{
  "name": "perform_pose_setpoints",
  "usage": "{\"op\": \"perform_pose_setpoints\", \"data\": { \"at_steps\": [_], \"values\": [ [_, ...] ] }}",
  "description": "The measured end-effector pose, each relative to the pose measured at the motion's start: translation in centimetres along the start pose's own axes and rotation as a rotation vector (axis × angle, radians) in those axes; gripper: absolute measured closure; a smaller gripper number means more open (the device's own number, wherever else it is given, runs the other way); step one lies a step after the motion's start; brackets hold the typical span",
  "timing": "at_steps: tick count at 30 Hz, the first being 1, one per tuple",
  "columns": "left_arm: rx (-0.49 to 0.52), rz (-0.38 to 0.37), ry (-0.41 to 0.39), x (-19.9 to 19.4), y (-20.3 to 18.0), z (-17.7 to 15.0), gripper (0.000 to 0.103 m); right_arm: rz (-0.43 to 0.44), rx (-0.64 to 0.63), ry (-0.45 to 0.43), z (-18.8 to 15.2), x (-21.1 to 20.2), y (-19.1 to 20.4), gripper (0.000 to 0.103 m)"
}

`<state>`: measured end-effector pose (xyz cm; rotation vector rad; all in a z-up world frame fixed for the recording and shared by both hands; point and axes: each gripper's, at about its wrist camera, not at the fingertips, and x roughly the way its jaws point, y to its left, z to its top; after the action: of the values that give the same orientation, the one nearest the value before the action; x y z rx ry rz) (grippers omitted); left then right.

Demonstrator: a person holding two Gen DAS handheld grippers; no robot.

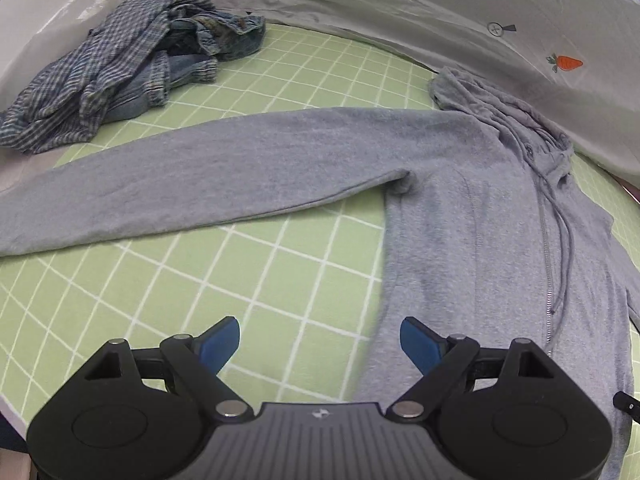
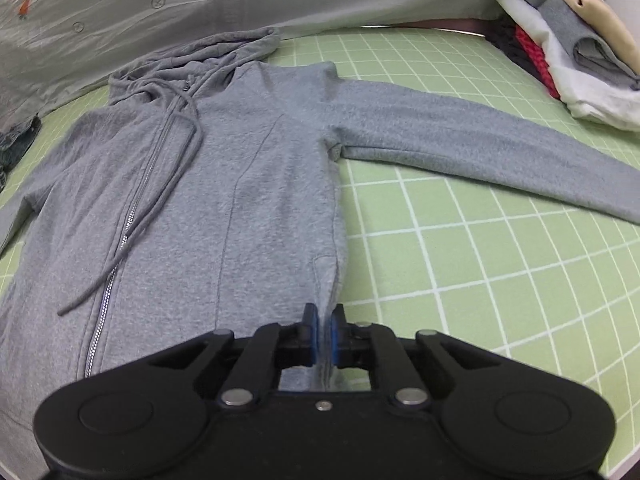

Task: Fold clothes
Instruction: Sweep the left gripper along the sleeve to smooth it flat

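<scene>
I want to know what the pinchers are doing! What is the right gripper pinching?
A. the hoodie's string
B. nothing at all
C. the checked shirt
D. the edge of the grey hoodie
D: the right gripper has its blue pads shut on the side edge of the grey hoodie, near the hem.

Garments counted on a green grid mat

One grey hoodie (image 2: 248, 184), one crumpled heap of clothes (image 1: 132, 68), one folded stack (image 2: 576, 48), two claws.
</scene>
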<state>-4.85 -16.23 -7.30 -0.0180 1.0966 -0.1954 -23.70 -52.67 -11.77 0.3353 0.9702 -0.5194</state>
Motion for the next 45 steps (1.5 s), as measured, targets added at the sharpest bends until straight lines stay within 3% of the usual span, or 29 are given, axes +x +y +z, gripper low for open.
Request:
{"op": "perform_pose_setpoints", "data": {
  "at_steps": [2,4,6,9,11,19,28,32,36,39,43,45],
  "values": [
    [-0.02,0.029,-0.007,-0.4,2.1,0.0,0.015,-0.06,-0.031,0.0,0.0,-0.3,1.2,0.083],
    [-0.048,0.044,-0.008,-0.6,4.0,0.0,0.015,-0.103,-0.041,-0.016,-0.2,-0.8,2.2,0.056],
    [-0.077,0.055,-0.007,-0.7,6.0,0.1,0.015,-0.114,-0.04,-0.04,-0.5,-1.3,3.4,0.05],
    [-0.104,0.076,-0.006,-0.3,8.6,0.8,0.015,-0.097,-0.021,-0.052,-0.6,-1.9,5.3,0.034],
    [-0.119,0.088,-0.005,0.2,10.3,1.4,0.015,-0.102,-0.028,-0.061,-0.6,-2.1,6.8,0.029],
    [-0.132,0.155,-0.004,2.3,16.0,5.4,0.014,-0.092,0.01,-0.112,2.1,-2.3,11.3,0.029],
    [-0.228,0.206,0.029,6.1,21.0,8.7,0.014,0.002,-0.045,-0.158,11.6,2.2,17.7,0.032],
    [-0.246,0.255,0.036,7.6,21.2,9.7,0.006,0.056,-0.111,-0.165,17.5,6.1,21.0,0.037],
    [-0.258,0.264,0.036,8.3,21.0,10.5,0.0,0.097,-0.166,-0.158,22.0,10.2,23.7,0.049],
    [-0.26,0.268,0.023,8.4,20.9,10.6,0.0,0.135,-0.195,-0.146,24.1,12.5,25.3,0.049],
    [-0.26,0.272,0.002,8.3,20.7,10.5,0.0,0.127,-0.248,-0.144,25.4,15.1,26.9,0.03],
    [-0.259,0.273,-0.006,8.2,20.5,10.3,0.0,0.151,-0.304,-0.113,25.5,16.2,27.4,0.036]
  ]
}}
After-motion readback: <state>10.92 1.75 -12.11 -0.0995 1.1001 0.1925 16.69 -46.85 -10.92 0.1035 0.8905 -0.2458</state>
